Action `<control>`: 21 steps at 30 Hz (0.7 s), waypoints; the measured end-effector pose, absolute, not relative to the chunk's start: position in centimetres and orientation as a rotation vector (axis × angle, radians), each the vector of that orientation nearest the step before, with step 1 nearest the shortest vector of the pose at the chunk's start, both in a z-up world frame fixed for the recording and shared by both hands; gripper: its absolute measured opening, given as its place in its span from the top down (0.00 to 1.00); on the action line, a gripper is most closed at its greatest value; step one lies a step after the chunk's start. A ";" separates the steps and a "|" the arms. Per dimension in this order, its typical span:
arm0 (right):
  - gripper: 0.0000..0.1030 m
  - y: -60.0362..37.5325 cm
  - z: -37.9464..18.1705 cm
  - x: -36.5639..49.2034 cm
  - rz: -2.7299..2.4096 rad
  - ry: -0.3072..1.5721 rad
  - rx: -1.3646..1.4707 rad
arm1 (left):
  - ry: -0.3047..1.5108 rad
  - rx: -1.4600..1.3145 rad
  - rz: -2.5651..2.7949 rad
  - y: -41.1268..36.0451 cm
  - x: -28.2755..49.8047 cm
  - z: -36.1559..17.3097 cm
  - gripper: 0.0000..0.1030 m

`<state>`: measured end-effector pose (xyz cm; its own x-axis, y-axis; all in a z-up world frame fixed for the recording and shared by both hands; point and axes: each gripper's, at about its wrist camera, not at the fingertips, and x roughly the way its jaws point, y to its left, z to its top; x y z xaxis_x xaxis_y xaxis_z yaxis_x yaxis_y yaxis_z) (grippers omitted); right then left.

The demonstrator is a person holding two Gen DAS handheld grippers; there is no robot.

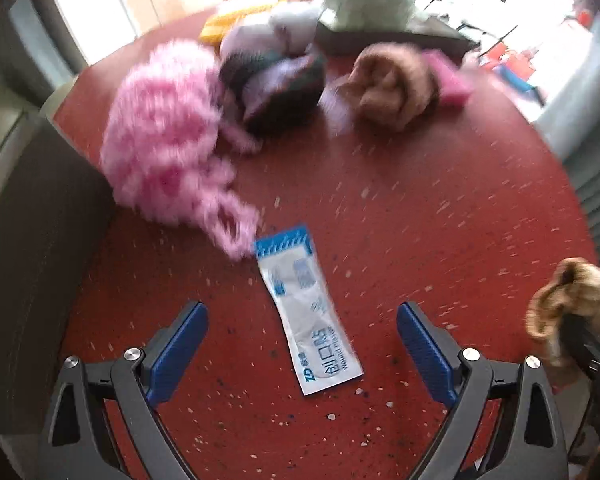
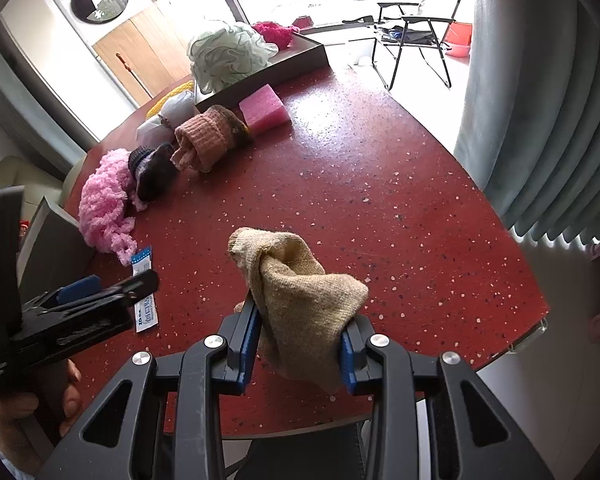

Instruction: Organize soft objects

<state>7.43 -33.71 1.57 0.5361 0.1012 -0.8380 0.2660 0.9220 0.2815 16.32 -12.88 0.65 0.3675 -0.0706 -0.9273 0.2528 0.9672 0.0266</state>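
Tan knit sock (image 2: 300, 300) is clamped between the pads of my right hand-held gripper (image 2: 300, 344), bunched and held clear above the red bench (image 2: 380, 200). My left hand-held gripper (image 1: 302, 344) stands with its jaws wide apart and nothing pressed between them; a plaster sachet (image 1: 308, 312) lies flat on the bench between the fingers, untouched by either pad.

Step in hand, as I judge it: one soft item is in transit in the right, and the left is free above the bench, not gripping.

Layout from the right wrist view: the dark tray (image 2: 268, 72) sits at 12 o'clock, holding a green pouf (image 2: 228, 56). A pink sponge (image 2: 264, 108) lies just beside the tray. A peach sock roll (image 2: 208, 140) and a dark sock roll (image 2: 152, 172) lie at 11 o'clock, with pink fluffy yarn (image 2: 104, 204) at 10 o'clock.

Next move, as I judge it: carry the sock toward 12 o'clock and part the jaws over the tray. Keep the loose end clear of the pouf. The left should reach for the yarn at 11 o'clock of its own view, not the sachet, which is flat and hard to pinch.
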 end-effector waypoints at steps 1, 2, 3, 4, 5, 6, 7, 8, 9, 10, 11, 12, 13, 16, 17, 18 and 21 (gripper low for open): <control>0.64 -33.7 1.6 7.5 -0.101 1.007 0.406 | 1.199 0.178 -0.190 -13.0 16.5 0.1 0.12; 0.64 -33.8 1.6 7.4 -0.102 1.005 0.407 | 1.233 0.167 -0.161 -12.9 16.7 -0.7 0.18; 0.64 -33.9 1.7 7.4 -0.102 1.002 0.407 | 1.229 0.109 -0.161 -12.5 16.7 -0.8 0.51; 0.64 -33.9 1.7 7.4 -0.101 1.000 0.408 | 1.238 0.073 -0.159 -12.2 16.8 -0.9 0.81; 0.64 -34.0 1.7 7.3 -0.101 0.999 0.410 | 1.227 0.077 -0.152 -12.2 16.8 -0.7 0.81; 0.64 -34.0 1.7 7.3 -0.100 0.998 0.412 | 1.206 0.097 -0.160 -12.3 16.8 -0.3 0.85; 0.64 -34.1 1.7 7.3 -0.100 0.999 0.415 | 1.205 0.114 -0.173 -12.5 16.8 -0.1 1.00; 0.64 -34.1 1.7 7.4 -0.099 0.999 0.418 | 1.222 0.095 -0.193 -12.2 17.1 -0.1 1.00; 0.64 -34.1 1.8 7.4 -0.097 0.997 0.421 | 1.225 0.073 -0.211 -12.0 17.2 -0.1 1.00; 0.64 -34.1 1.8 7.4 -0.095 0.996 0.422 | 1.237 0.045 -0.241 -11.8 17.3 -0.1 1.00; 0.64 -34.0 1.9 7.4 -0.093 0.992 0.424 | 1.244 0.003 -0.275 -11.2 17.1 -0.2 1.00; 0.64 -33.9 2.0 7.4 -0.090 0.989 0.424 | 1.243 -0.004 -0.287 -11.0 16.9 -0.2 1.00; 0.64 -33.7 2.1 7.4 -0.086 0.988 0.420 | 1.237 -0.004 -0.295 -10.8 16.6 -0.3 1.00; 0.64 -33.4 2.2 7.5 -0.076 0.987 0.413 | 1.226 -0.002 -0.322 -10.0 15.4 -0.3 1.00; 0.64 -33.3 2.2 7.6 -0.074 0.988 0.409 | 1.228 -0.011 -0.329 -9.8 15.3 -0.3 1.00; 0.64 -33.2 2.2 7.6 -0.073 0.989 0.409 | 1.229 -0.023 -0.338 -9.4 15.0 -0.2 1.00; 0.64 -33.0 2.3 7.6 -0.073 0.987 0.406 | 1.214 -0.029 -0.355 -8.6 14.2 0.3 1.00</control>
